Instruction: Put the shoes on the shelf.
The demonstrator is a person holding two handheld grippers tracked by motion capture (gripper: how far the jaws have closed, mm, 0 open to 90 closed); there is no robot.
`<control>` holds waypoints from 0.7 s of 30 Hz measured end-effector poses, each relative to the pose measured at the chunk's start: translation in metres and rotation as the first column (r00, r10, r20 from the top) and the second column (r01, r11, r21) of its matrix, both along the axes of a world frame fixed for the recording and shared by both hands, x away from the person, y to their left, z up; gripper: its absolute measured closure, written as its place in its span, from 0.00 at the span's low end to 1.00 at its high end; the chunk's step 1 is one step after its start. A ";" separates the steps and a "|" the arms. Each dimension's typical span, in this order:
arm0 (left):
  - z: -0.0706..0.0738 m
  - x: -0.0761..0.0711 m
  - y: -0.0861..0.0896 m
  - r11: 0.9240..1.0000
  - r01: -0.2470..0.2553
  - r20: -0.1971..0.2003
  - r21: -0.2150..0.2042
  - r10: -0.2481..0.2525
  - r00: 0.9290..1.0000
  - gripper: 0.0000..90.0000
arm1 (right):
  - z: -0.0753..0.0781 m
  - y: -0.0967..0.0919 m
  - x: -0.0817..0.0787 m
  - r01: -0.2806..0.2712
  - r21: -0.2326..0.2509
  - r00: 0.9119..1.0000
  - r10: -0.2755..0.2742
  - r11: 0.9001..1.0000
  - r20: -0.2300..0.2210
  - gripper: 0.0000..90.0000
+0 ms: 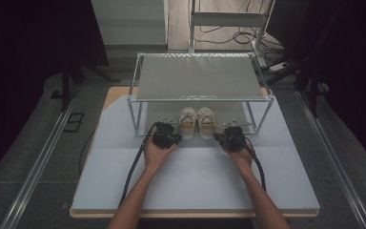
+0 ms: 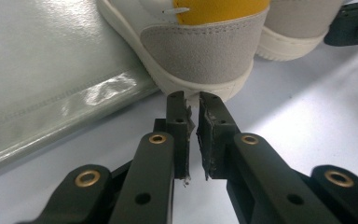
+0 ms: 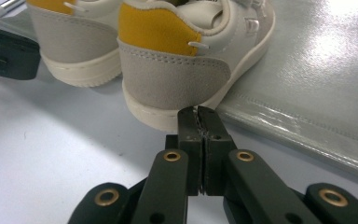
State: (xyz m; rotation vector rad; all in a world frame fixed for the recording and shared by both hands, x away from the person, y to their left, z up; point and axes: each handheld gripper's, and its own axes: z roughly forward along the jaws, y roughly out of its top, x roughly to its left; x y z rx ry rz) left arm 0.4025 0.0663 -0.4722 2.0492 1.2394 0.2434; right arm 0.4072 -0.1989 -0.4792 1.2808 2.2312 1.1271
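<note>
1. High view: a pair of white shoes with yellow heel tabs stands side by side on the pale surface (image 1: 124, 181), heels toward the person, toes under the lower level of a metal-framed shelf rack (image 1: 200, 76).
2. The left shoe (image 1: 187, 123) and the right shoe (image 1: 206, 123) touch or nearly touch each other.
3. The left hand-held gripper (image 1: 166, 135) sits just left of the left shoe's heel, held in the person's left hand (image 1: 157, 153).
4. The right hand-held gripper (image 1: 231, 137) sits just right of the right shoe's heel, in the right hand (image 1: 240, 155).
5. Left gripper view: the left hand-held gripper (image 2: 192, 100) has its jaws nearly together with nothing between them; the tips lie right at the sole edge of the left shoe (image 2: 200, 51), below its grey suede heel. Whether they touch cannot be told.
6. Right gripper view: the right hand-held gripper (image 3: 198, 114) is closed, jaws pressed together and empty, its tips against the sole rim of the right shoe (image 3: 177, 74).
7. A glossy clear sheet (image 3: 317, 93) lies under the front of the shoes, its edge beside the heels.
</note>
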 end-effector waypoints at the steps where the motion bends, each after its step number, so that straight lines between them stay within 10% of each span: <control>1: 0.000 0.000 0.000 1.000 0.000 0.000 0.000 0.000 1.000 0.91 | 0.000 0.000 0.000 0.000 0.000 1.000 0.000 1.000 0.000 0.98; 21: -0.001 0.021 -0.012 1.000 0.018 -0.007 0.015 -0.018 1.000 0.90 | -0.002 0.008 0.001 -0.013 0.013 1.000 0.013 1.000 -0.003 0.96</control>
